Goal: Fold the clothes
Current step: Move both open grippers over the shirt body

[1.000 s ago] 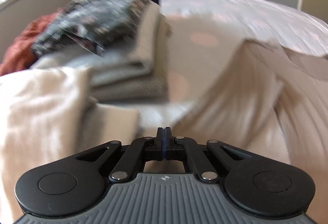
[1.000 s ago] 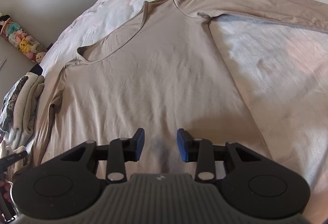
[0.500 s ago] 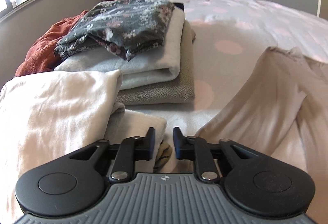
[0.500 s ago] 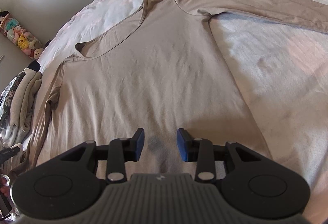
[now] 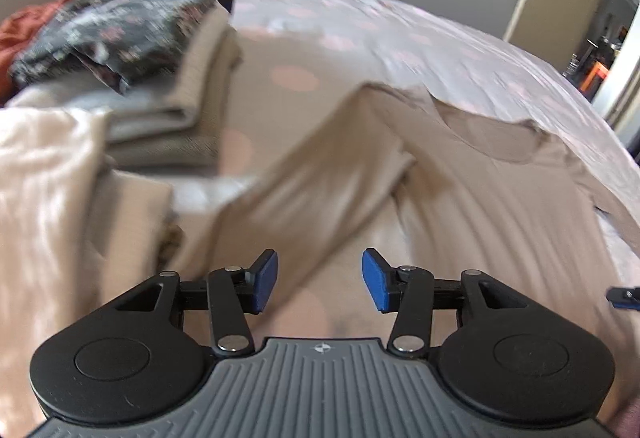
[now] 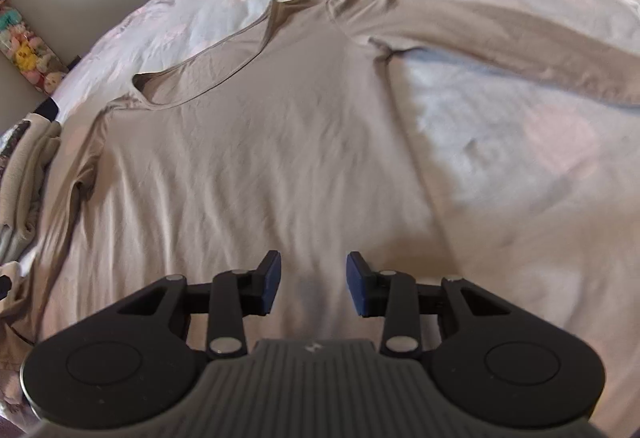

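A: Status of the beige long-sleeve shirt (image 6: 256, 173)?

B: Spread flat on the dotted bedspread (image 6: 500, 141), neckline away from both tools, one sleeve (image 5: 304, 173) folded across near the stack of folded clothes (image 5: 160, 85).

A: Jaws?

B: Left gripper (image 5: 320, 286) released, grasping nothing. Right gripper (image 6: 313, 284) released, over the lower shirt body.

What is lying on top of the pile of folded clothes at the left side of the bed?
A dark floral folded garment lies on top of the pile. Under it, folded beige and grey pieces show only their edges; the rest of them is covered, so what they are cannot be told.
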A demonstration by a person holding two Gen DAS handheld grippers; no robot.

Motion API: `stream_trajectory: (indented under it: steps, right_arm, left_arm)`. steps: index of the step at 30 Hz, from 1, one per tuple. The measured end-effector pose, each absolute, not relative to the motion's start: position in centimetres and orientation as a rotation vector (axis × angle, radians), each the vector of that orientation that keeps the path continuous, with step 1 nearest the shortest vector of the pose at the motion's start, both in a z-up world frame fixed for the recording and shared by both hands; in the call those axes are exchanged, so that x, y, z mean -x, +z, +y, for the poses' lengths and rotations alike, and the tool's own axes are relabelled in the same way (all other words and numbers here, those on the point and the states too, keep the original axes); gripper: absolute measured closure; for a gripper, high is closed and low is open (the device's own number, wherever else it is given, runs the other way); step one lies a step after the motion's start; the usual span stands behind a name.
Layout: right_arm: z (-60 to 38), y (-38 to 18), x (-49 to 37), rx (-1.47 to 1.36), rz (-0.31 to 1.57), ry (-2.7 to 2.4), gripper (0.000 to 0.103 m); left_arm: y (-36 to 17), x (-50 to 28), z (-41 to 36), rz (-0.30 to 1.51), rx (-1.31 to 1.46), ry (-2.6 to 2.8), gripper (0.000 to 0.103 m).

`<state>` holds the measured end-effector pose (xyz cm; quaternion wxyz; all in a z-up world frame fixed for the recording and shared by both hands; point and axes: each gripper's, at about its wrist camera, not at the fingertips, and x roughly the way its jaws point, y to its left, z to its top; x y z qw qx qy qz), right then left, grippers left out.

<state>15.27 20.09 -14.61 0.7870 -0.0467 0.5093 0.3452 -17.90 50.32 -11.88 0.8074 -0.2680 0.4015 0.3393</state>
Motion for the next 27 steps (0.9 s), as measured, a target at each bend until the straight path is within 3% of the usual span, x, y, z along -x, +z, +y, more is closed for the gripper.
stream_trajectory:
  steps: [6,8,9,20,23,27]
  right_arm:
    - [16.8,-13.0,-17.5,0.289,1.104,0.636,0.061]
    - [14.7,-13.1,-18.5,0.261,1.157,0.595,0.048]
    - [13.9,-13.3,-18.9,0.232,1.194,0.579,0.047]
    - [12.3,-14.9,-19.8,0.143,1.402,0.568,0.047]
    - [13.0,-15.4,-19.8,0.176,1.470,0.597,0.049]
    - [14.4,-16.2,-19.2,0.285,1.522,0.598,0.066]
  left_arm:
    - [-13.6,16.8,49.0,0.963,0.763,0.531,0.057]
    - [-14.1,16.9,48.8,0.997,0.797,0.515,0.057]
    - [-14.4,16.9,48.7,1.013,0.814,0.506,0.057]
    - [-16.8,16.2,46.7,1.254,0.830,0.452,0.057]
    - [-17.2,16.0,45.9,1.301,0.818,0.432,0.057]
    - [-17.9,15.2,45.0,1.370,0.757,0.428,0.066]
